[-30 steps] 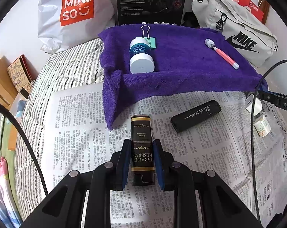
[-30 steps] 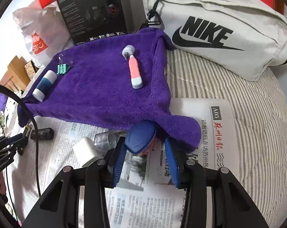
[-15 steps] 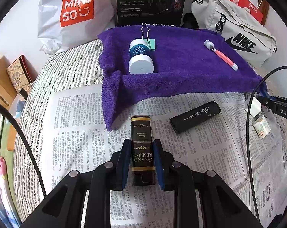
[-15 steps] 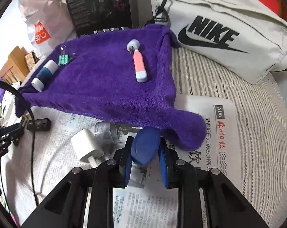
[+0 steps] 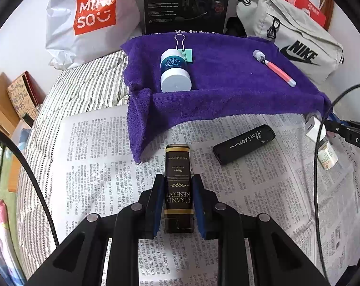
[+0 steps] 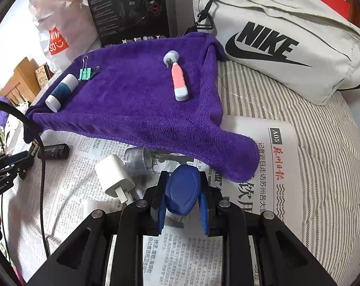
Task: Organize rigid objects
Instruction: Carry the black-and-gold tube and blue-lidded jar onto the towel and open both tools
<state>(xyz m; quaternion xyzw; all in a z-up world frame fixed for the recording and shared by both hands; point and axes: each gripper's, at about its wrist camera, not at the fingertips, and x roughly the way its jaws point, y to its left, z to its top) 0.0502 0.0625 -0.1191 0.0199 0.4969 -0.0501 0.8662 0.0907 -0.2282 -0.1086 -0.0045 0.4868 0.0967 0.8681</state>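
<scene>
Now pinching one dark box (image 5: 178, 186) with the left gripper (image 5: 178, 188), over the newspaper (image 5: 96, 157). Squeezing one blue oval thing (image 6: 182, 192) with the right gripper (image 6: 182, 199). Lying on one purple towel (image 6: 132, 100): one white bottle (image 6: 61, 93), one green clip (image 6: 86, 73), one pink stick (image 6: 177, 81). Lying near, on paper: one white plug (image 6: 114, 177).
</scene>
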